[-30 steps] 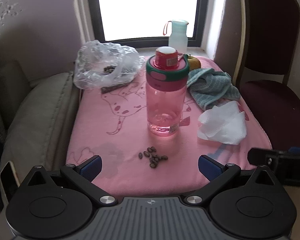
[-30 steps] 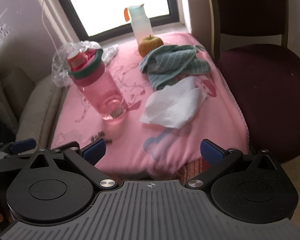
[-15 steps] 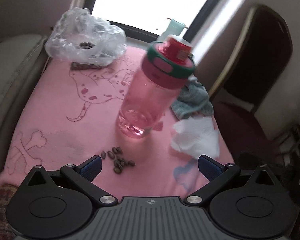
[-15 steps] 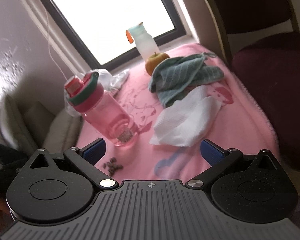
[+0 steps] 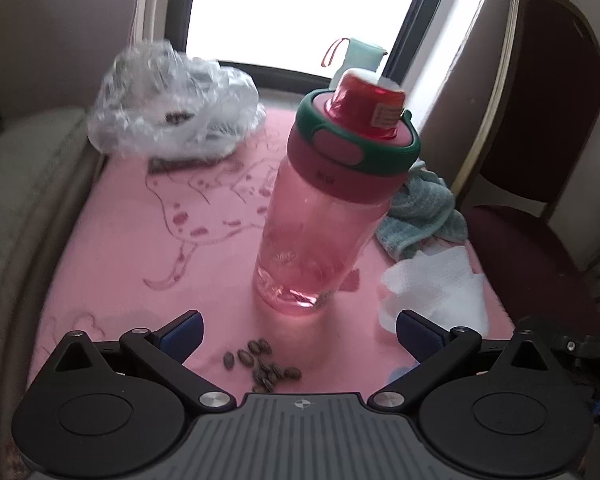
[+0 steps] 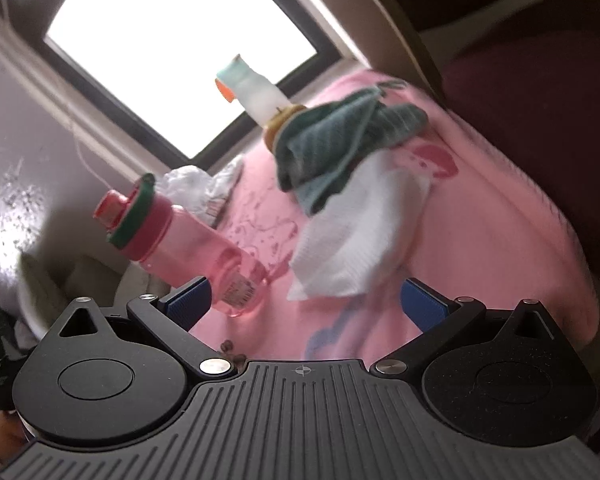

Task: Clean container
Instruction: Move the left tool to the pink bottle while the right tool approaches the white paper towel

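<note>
Translucent pink plastic bottle with green-rimmed lid (image 5: 320, 216) stands upright mid-counter on pink cloth (image 5: 140, 240). Left claw (image 5: 298, 332) spread wide, empty, facing it; right claw (image 6: 304, 300) likewise apart (view tilted). Likely light, rigid, slick; grip mid-body below lid.
</note>
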